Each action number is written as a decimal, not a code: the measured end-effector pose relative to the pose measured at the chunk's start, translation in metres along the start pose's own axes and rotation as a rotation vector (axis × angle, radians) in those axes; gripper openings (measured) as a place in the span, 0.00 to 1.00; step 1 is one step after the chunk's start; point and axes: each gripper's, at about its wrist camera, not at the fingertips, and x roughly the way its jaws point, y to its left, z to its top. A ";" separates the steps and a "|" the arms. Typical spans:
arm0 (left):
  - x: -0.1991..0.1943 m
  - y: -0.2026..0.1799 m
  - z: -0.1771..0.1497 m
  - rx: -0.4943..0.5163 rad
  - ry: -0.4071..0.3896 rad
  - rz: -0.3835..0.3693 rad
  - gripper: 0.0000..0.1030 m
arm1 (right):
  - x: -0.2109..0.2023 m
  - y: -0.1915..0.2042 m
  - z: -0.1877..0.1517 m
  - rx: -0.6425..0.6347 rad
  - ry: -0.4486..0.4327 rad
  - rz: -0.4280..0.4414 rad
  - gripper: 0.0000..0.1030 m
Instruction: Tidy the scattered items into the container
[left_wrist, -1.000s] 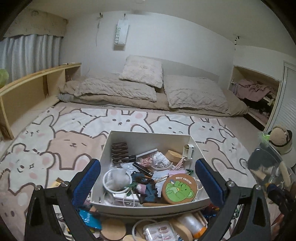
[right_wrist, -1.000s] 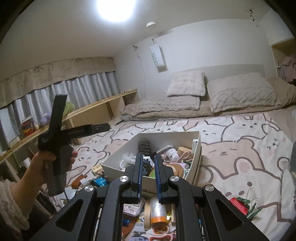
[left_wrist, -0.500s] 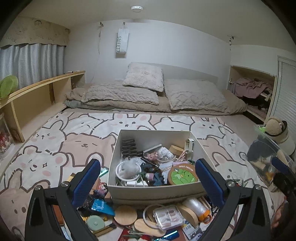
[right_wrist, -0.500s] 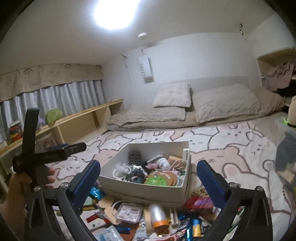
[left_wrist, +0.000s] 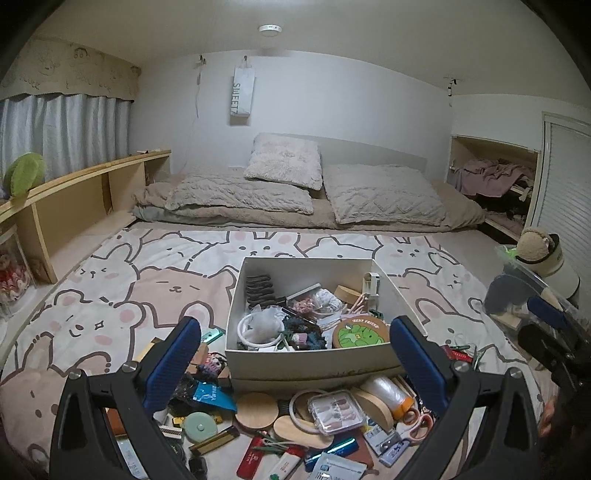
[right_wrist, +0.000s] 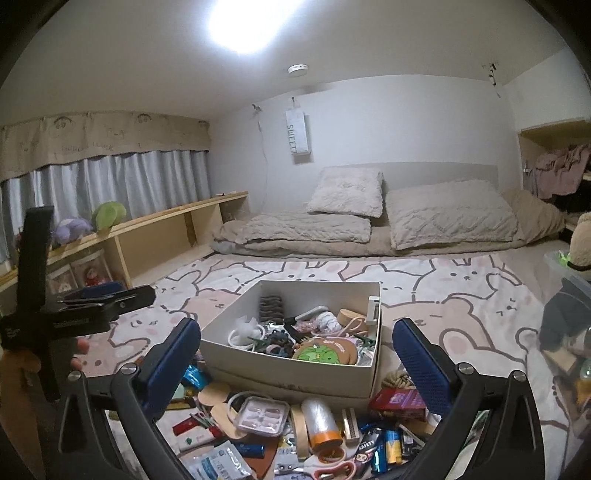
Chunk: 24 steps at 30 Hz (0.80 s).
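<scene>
A white cardboard box (left_wrist: 306, 360) sits on the animal-print blanket (left_wrist: 110, 288) with its top open, partly filled. Inside it lie a round green "Best Friend" coaster (left_wrist: 360, 331) against the near wall, a white ring (left_wrist: 255, 330), a dark ridged hair claw clip (left_wrist: 260, 290) at the far left corner, a wooden piece (left_wrist: 347, 293) and a tangle of small accessories.

The scattered items are heaped just in front of the box's near wall: a clear case of press-on nails (left_wrist: 334, 408), a plastic-wrapped roll with an orange end (left_wrist: 388, 395), a round wooden disc (left_wrist: 256, 410), a pale green tape measure (left_wrist: 199, 428), orange-handled scissors (left_wrist: 417, 424), a teal packet (left_wrist: 214, 395), batteries (right_wrist: 391, 446) and a red box (right_wrist: 399, 400).

The left claw (left_wrist: 295, 350) is spread wide with nothing between its blue pads; so is the right claw (right_wrist: 295, 350), empty. Both hover over the heap, facing the box.

Behind the box the blanket lies bare up to the pillows (left_wrist: 380, 194). A wooden shelf (left_wrist: 85, 192) borders the left, and a clear bin (left_wrist: 524, 291) stands at the right.
</scene>
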 end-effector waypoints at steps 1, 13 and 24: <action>-0.002 0.000 -0.002 0.001 0.000 0.002 1.00 | 0.000 0.002 -0.001 -0.007 0.002 -0.005 1.00; -0.008 -0.001 -0.020 0.020 0.016 0.012 1.00 | -0.003 0.010 -0.017 -0.047 0.022 -0.049 1.00; -0.009 -0.009 -0.039 0.075 0.046 0.004 1.00 | -0.004 0.008 -0.028 -0.049 0.037 -0.074 1.00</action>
